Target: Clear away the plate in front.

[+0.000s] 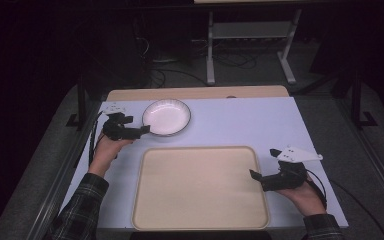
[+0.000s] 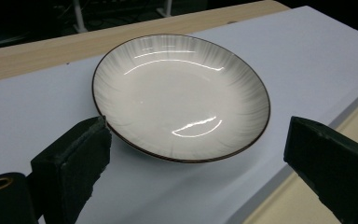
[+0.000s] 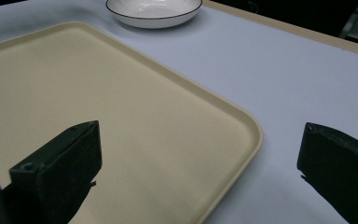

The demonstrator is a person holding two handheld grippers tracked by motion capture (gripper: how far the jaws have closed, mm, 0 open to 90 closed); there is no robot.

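One white plate (image 1: pixel 166 117) and one beige tray (image 1: pixel 200 187) were laid on the white table (image 1: pixel 240 122), the plate beyond the tray's far left corner. Two grippers were held: the left gripper (image 1: pixel 144 129), jaws spread wide and empty, beside the plate's rim; the right gripper (image 1: pixel 254 174), likewise wide and empty, at the tray's right edge.

Dark room, light pooled on table (image 1: pixel 260 120) with white cover, wooden strip along far edge. Grey carpet floor (image 1: pixel 45 150). White metal stand (image 1: pixel 250 35), cables behind.
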